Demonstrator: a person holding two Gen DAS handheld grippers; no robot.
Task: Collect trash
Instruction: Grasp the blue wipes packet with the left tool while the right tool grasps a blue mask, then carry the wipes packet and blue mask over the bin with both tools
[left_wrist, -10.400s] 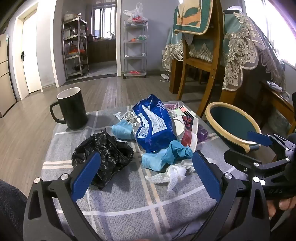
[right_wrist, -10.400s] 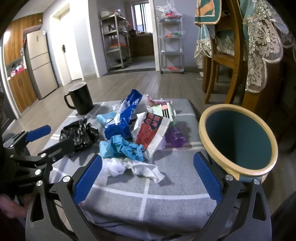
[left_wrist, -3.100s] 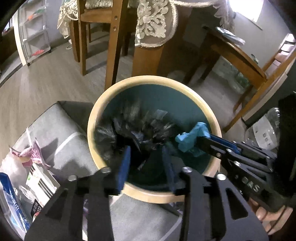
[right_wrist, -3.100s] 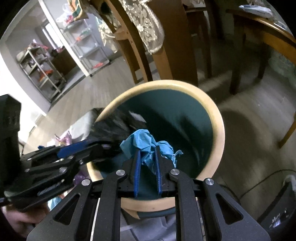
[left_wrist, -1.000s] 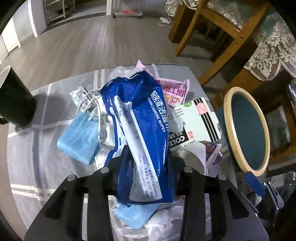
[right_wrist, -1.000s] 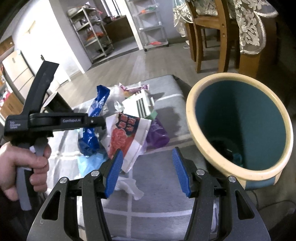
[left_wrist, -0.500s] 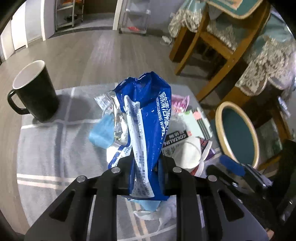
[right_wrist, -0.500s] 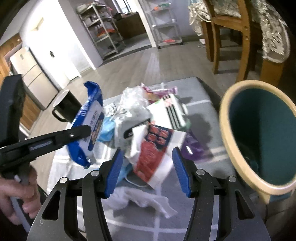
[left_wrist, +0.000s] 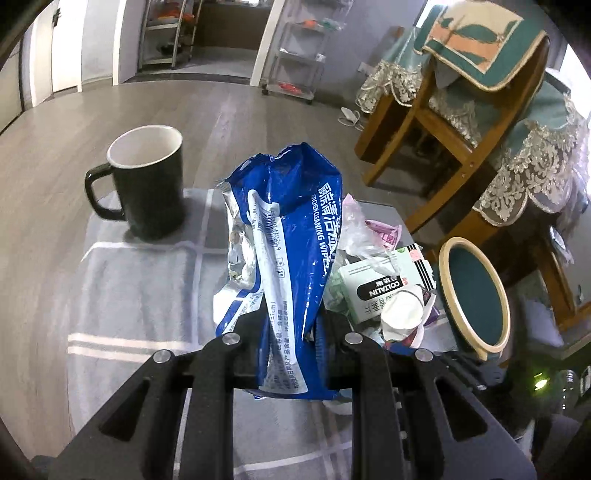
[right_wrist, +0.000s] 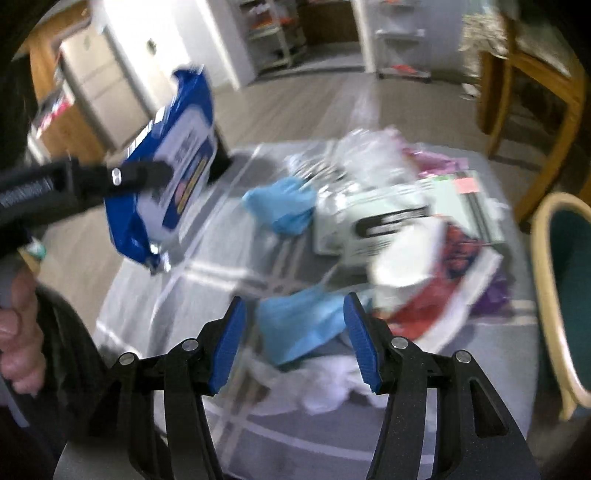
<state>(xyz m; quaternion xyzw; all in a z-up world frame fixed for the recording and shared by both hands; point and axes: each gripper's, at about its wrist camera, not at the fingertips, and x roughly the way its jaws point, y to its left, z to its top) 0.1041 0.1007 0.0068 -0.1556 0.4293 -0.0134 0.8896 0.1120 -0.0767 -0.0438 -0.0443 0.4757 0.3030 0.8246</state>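
Note:
My left gripper (left_wrist: 291, 321) is shut on a blue wet-wipes packet (left_wrist: 291, 236) and holds it up above the table; the packet also shows in the right wrist view (right_wrist: 166, 173). My right gripper (right_wrist: 295, 332) is open and empty, low over a light blue glove (right_wrist: 303, 325) in the trash pile. The pile holds a white and green box (left_wrist: 380, 284), a white cup (left_wrist: 402, 314), a red and white wrapper (right_wrist: 450, 280) and white tissue (right_wrist: 325, 384). The teal bin with a tan rim (left_wrist: 472, 295) stands right of the table.
A black mug (left_wrist: 147, 181) stands at the far left of the grey checked tablecloth (left_wrist: 140, 295). Another blue glove (right_wrist: 284, 206) lies mid-table. Wooden chairs with lace covers (left_wrist: 461, 96) stand behind the bin. The right wrist view is motion-blurred.
My left gripper has lifted the blue packet higher, off the pile. My right gripper has swung left and down toward the light blue glove, jaws still open.

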